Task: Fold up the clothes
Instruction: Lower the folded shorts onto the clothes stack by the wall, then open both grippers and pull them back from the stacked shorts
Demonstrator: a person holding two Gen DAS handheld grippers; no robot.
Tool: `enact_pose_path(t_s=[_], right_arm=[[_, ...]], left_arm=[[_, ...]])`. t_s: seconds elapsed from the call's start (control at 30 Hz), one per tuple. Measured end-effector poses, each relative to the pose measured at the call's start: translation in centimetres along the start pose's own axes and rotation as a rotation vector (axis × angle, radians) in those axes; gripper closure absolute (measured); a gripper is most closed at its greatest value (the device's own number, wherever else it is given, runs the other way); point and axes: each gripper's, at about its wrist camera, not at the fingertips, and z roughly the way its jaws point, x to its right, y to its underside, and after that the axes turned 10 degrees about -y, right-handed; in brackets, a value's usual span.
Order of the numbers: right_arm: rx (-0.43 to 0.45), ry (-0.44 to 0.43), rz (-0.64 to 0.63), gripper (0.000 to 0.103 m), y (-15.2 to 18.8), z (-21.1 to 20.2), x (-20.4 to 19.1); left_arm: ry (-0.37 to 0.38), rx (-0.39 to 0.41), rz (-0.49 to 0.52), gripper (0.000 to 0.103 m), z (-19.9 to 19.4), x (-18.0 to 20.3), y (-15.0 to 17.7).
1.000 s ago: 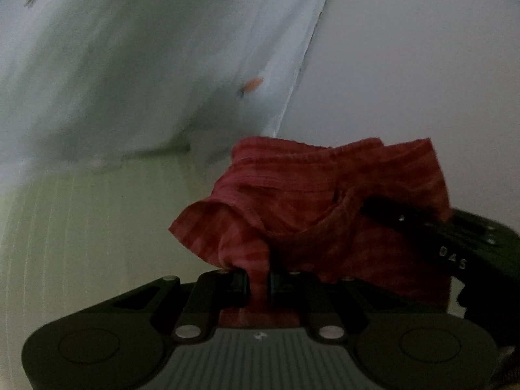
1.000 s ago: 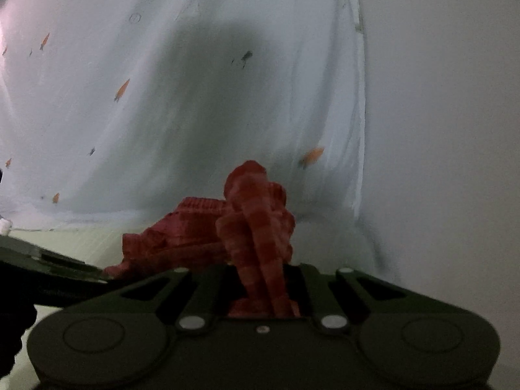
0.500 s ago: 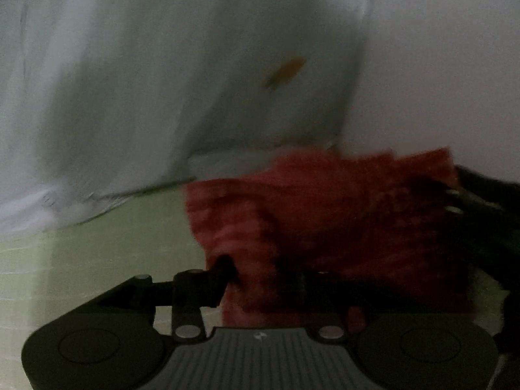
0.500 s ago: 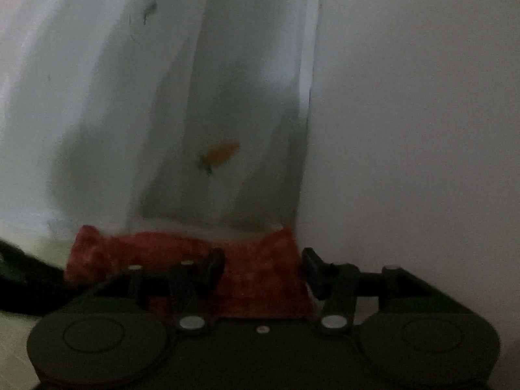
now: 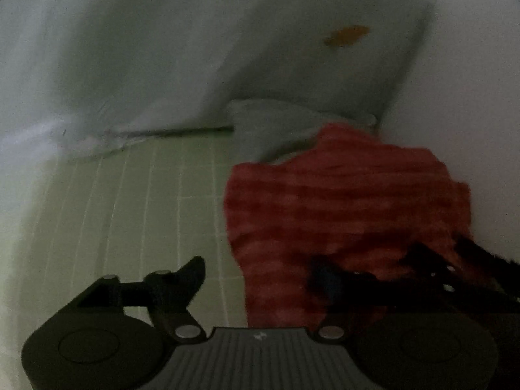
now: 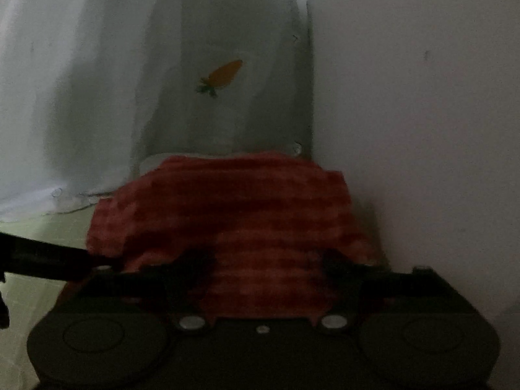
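The left tool (image 5: 260, 276) has its jaws spread wide and opening further; its left finger (image 5: 191, 276) stands clear over the green gridded mat (image 5: 130, 211), while the right one is lost in the dark against the cloth. The red striped garment (image 5: 341, 208) lies between and ahead of the fingers, and the pads do not press on it. It rests on the mat near the corner where a pale sheet printed with small carrots (image 5: 346, 35) hangs beside a plain wall (image 5: 471, 97).

The right tool (image 6: 263, 263) is likewise released, jaws wide and opening, with the garment (image 6: 227, 208) lying loose between and beyond them as a low, flattened heap. The other tool's dark finger (image 6: 48, 256) reaches in from the left edge and meets the garment's near left corner. Behind the heap hangs the sheet with one carrot (image 6: 224, 74), and the wall (image 6: 422, 97) fills the right.
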Motion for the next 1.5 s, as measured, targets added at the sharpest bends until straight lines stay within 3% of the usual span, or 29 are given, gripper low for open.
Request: enact_pose_path(t_s=[0.07, 0.17, 0.23, 0.57, 0.97, 1.5], right_arm=[[0.002, 0.022, -0.018, 0.016, -0.1, -0.9, -0.5], [0.029, 0.047, -0.034, 0.002, 0.4, -3.3, -1.7], [0.05, 0.061, -0.032, 0.001, 0.7, -5.6, -2.7], [0.113, 0.1, 0.017, 0.0, 2.9, -17.3, -9.4], [0.114, 0.15, 0.055, 0.0, 10.1, -27.2, -18.0], [0.106, 0.216, 0.081, 0.0, 15.2, -32.8, -23.4]], left_arm=[[-0.011, 0.021, 0.014, 0.023, -1.3, -0.8, 0.1], [-0.014, 0.079, 0.039, 0.017, -4.2, -2.0, 0.5], [0.011, 0.141, 0.045, 0.002, -7.0, -3.0, 1.3], [-0.014, 0.355, 0.074, 0.0, -20.3, -6.0, 6.6], [0.067, 0.367, 0.168, 0.0, -27.3, -10.8, 13.9], [0.122, 0.343, 0.225, 0.0, -31.7, -15.0, 19.7]])
